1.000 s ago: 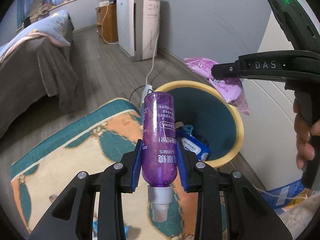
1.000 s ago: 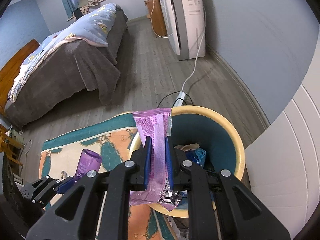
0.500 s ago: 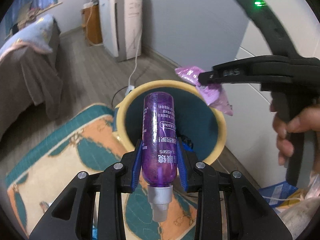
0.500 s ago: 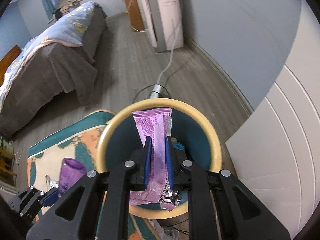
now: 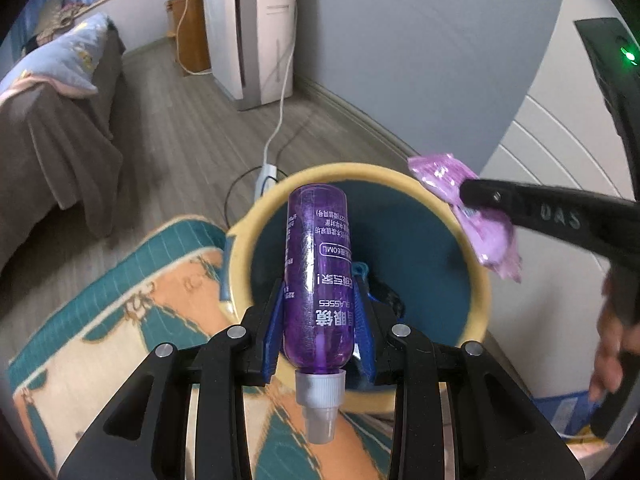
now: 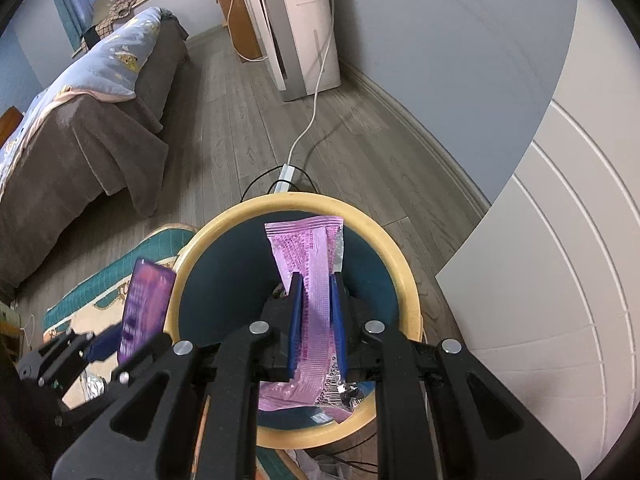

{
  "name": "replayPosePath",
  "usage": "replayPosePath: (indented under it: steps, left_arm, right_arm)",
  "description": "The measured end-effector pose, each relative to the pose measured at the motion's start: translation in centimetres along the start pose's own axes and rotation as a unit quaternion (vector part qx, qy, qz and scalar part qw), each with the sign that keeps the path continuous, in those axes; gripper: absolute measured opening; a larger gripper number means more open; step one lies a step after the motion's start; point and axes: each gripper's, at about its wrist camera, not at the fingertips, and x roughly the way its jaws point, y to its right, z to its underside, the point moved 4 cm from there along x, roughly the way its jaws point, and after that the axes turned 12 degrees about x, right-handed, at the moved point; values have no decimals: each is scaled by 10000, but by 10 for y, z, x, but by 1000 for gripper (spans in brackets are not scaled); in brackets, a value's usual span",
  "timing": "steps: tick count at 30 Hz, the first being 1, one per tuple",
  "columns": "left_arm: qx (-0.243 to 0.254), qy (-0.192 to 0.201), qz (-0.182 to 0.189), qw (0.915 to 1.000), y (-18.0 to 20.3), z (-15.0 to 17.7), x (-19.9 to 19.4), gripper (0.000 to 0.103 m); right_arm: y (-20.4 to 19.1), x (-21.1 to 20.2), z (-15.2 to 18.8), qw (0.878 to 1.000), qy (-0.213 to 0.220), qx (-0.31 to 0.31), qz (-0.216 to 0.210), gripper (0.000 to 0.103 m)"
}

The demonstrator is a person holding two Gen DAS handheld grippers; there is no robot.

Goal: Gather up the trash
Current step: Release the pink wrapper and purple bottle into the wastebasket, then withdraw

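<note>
My left gripper point(image 5: 319, 300) is shut on a purple spray bottle point(image 5: 318, 272), its white nozzle toward the camera, held over the near part of a round bin point(image 5: 476, 276) with a yellow rim and teal inside. My right gripper point(image 6: 314, 312) is shut on a pink foil wrapper point(image 6: 308, 248), held above the bin's point(image 6: 404, 264) opening. In the left wrist view the right gripper point(image 5: 464, 196) comes in from the right with the wrapper point(image 5: 480, 220) over the bin's right rim. In the right wrist view the bottle point(image 6: 146, 300) shows blurred at the bin's left edge.
Blue trash lies at the bottom of the bin. A patterned rug point(image 5: 132, 304) spreads to its left. A white power strip point(image 6: 286, 174) with its cord lies on the wooden floor behind it. A white appliance point(image 6: 300, 20) stands by the wall, a bed point(image 6: 80, 92) at left, white panelling point(image 6: 560, 280) at right.
Both grippers have come closer to the bin and lower. The bottle now hangs over its opening and the wrapper sits over the middle instead of the near rim. Both grips are unchanged.
</note>
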Motion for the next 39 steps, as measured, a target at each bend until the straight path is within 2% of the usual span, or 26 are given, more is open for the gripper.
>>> replayPosePath:
  steps: [5, 9, 11, 12, 13, 15, 17, 18, 19, 20, 22, 26, 31, 39]
  left_arm:
    - [114, 138, -55, 9998, 4, -15, 1, 33]
    - [65, 327, -72, 9994, 2, -23, -6, 34]
    - [-22, 327, -77, 9994, -2, -20, -8, 41]
    - [-37, 316, -92, 9994, -4, -18, -7, 43]
    - [-52, 303, -139, 9994, -6, -16, -8, 49]
    - [-124, 299, -159, 9993, -13, -9, -10, 54]
    - [-249, 303, -199, 9990, -21, -2, -14, 71]
    - [-310, 327, -249, 9987, -25, 2, -18, 76]
    - [-366, 387, -312, 9981, -31, 8, -23, 84]
    - [-404, 421, -376, 9976, -35, 12, -28, 89]
    - [-536, 409, -595, 9960, -49, 22, -37, 91]
    - [-728, 418, -775, 9934, -71, 39, -63, 92]
    - [-741, 509, -1041, 9905, -84, 63, -107, 94]
    - [-1122, 563, -1378, 9825, -109, 115, -181, 95]
  right_arm:
    - [-1, 0, 0, 10000, 63, 14, -45, 14]
    - [-2, -6, -1, 9998, 200, -3, -28, 19]
    - [-2, -6, -2, 9997, 226, -2, -16, 37]
    - [-2, -7, -2, 9997, 254, 4, 3, 52]
    - [-2, -7, -2, 9996, 278, 9, 12, 60]
    - [-4, -9, -2, 9996, 269, 13, -20, 63]
    - [-8, -10, -2, 9997, 242, 15, -69, 75]
    - [-10, -11, -2, 9997, 236, 10, -93, 88]
    - [-13, -13, -1, 9996, 249, 7, -116, 96]
    - [-16, -16, -1, 9995, 283, 6, -119, 98]
    - [-22, -21, -2, 9994, 326, 11, -98, 97]
    - [-31, -33, -1, 9992, 372, 72, -143, 97]
    - [-47, -54, 4, 9986, 469, -8, -257, 97]
    - [-92, -90, 37, 9961, 500, -391, -612, 97]
